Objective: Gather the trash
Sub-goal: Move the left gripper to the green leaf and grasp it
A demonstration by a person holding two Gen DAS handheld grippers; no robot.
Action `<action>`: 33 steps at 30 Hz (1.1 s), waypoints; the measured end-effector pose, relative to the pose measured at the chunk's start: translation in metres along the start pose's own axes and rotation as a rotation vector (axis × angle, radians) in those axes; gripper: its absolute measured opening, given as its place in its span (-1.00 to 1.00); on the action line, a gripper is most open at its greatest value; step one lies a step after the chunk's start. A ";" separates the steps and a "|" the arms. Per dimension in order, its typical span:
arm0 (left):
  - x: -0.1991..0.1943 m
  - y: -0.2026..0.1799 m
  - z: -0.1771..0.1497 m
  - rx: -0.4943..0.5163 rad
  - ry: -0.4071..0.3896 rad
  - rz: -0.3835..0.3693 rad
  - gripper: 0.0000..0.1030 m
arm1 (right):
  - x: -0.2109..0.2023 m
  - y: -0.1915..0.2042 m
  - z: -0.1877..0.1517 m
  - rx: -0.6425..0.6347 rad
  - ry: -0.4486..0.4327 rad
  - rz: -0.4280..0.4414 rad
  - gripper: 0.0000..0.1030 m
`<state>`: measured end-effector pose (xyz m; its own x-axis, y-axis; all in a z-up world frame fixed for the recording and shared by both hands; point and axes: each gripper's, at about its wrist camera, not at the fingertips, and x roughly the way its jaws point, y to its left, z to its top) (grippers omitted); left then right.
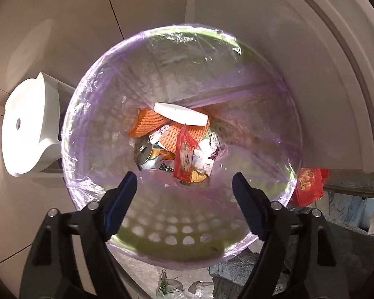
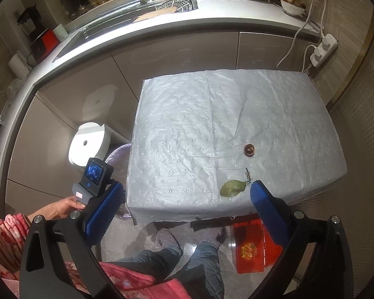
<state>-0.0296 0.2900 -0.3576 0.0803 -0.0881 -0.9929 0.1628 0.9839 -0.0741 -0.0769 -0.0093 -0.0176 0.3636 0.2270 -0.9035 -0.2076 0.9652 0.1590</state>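
Hovering over the bin [image 1: 281, 114] with my left gripper [image 1: 184, 182] wide and empty — this drop looks done. Next comes the leaf [image 2: 232, 187] on the table [image 2: 187, 114], near my right gripper [image 2: 187, 194] — also wide.

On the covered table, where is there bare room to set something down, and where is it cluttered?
Bare: the covered table across its whole far and left spread, up to the counter-side edge. Occupied: the near-right corner, with a green leaf, a twig and a small brown piece.
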 end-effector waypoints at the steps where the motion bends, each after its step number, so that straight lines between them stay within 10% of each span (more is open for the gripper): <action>1: -0.007 0.000 0.000 -0.003 -0.011 0.001 0.52 | 0.001 -0.004 0.000 0.005 0.000 -0.004 0.95; 9: -0.137 -0.024 -0.010 0.026 -0.277 0.058 0.62 | 0.019 -0.054 0.000 0.066 -0.007 -0.042 0.95; 17: -0.239 -0.158 -0.004 0.328 -0.524 -0.034 0.76 | 0.031 -0.112 -0.003 0.097 -0.018 -0.052 0.95; 25: -0.207 -0.285 0.032 0.526 -0.511 -0.068 0.76 | 0.052 -0.151 0.000 0.006 -0.016 -0.066 0.95; 33: -0.161 -0.332 0.049 0.616 -0.461 -0.030 0.72 | 0.051 -0.209 -0.017 0.072 -0.045 -0.048 0.95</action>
<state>-0.0480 -0.0303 -0.1686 0.4470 -0.3024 -0.8419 0.6789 0.7276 0.0991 -0.0299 -0.2020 -0.1036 0.4120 0.1840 -0.8924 -0.1236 0.9816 0.1454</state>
